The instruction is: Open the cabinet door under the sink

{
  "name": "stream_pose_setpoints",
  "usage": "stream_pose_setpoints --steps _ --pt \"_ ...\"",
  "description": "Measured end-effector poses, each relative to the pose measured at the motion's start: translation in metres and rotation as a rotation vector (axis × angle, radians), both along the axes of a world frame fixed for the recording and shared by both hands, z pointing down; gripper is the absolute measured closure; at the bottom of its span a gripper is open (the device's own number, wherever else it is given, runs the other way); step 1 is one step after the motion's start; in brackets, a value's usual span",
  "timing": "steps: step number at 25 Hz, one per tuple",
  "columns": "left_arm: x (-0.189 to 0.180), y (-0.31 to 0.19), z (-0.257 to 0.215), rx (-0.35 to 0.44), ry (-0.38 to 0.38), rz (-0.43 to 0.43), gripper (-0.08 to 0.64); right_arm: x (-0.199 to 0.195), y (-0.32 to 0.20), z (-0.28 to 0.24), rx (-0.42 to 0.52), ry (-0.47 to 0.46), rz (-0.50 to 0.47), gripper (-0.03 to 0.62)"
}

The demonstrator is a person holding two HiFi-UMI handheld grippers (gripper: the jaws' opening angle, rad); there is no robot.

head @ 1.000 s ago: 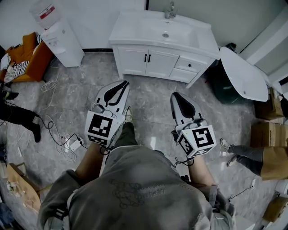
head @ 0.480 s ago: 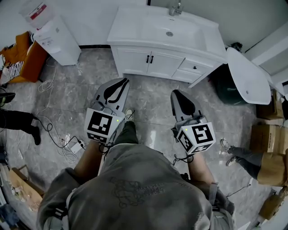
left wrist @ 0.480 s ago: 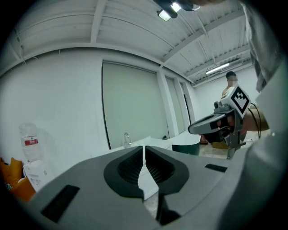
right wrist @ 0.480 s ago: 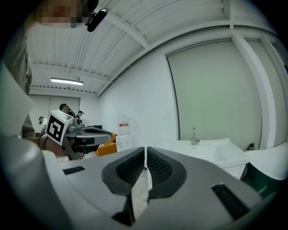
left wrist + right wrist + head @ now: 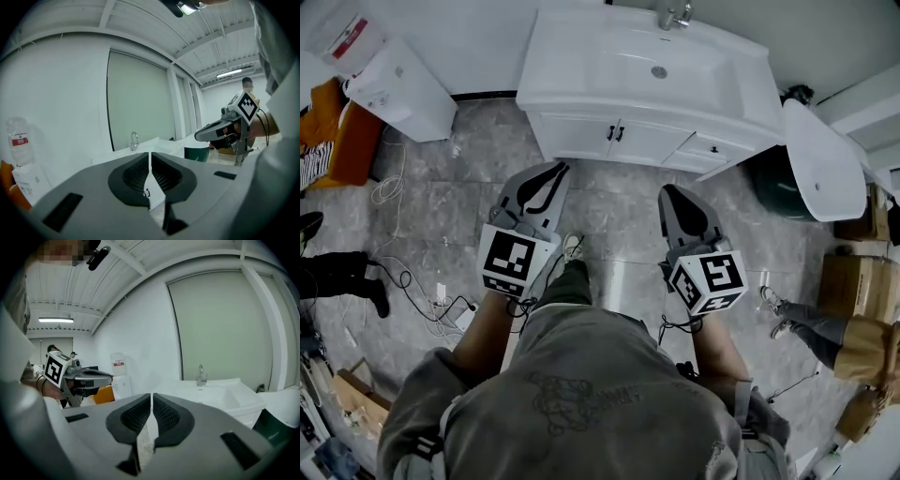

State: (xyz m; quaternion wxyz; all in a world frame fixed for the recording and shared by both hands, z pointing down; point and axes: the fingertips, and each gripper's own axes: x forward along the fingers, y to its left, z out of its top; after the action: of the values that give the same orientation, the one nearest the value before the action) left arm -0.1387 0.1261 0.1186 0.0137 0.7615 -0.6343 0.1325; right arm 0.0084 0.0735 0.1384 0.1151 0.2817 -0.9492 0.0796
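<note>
White cabinet doors [image 5: 579, 136] stand ahead, handles [image 5: 615, 133] between my left gripper [image 5: 557, 170] and right gripper [image 5: 668, 191], both jaws closed, empty.

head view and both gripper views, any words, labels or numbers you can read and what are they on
No text can be read in any view.
Red-and-white label on the water bottle: print too small and blurred to read.
Marker cubes: black-and-white square patterns only, no letters or numbers.
</note>
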Motion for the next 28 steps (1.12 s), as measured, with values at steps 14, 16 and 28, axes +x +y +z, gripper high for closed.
stream_pose_setpoints --steps 14,16,28 --pt "-0.067 -0.111 0.058 -0.096 0.038 0.106 0.529 -0.08 -0.103 0.045 -0.028 0.054 0.107 0.555" --pt "-0.072 -0.122 0.069 -0.1 0.064 0.091 0.529 -0.086 -0.117 0.056 -0.044 0.061 0.116 0.555" --pt "-0.077 -0.186 0.148 -0.173 0.058 0.054 0.529 -0.117 -0.189 0.164 -0.16 0.129 0.084 0.554"
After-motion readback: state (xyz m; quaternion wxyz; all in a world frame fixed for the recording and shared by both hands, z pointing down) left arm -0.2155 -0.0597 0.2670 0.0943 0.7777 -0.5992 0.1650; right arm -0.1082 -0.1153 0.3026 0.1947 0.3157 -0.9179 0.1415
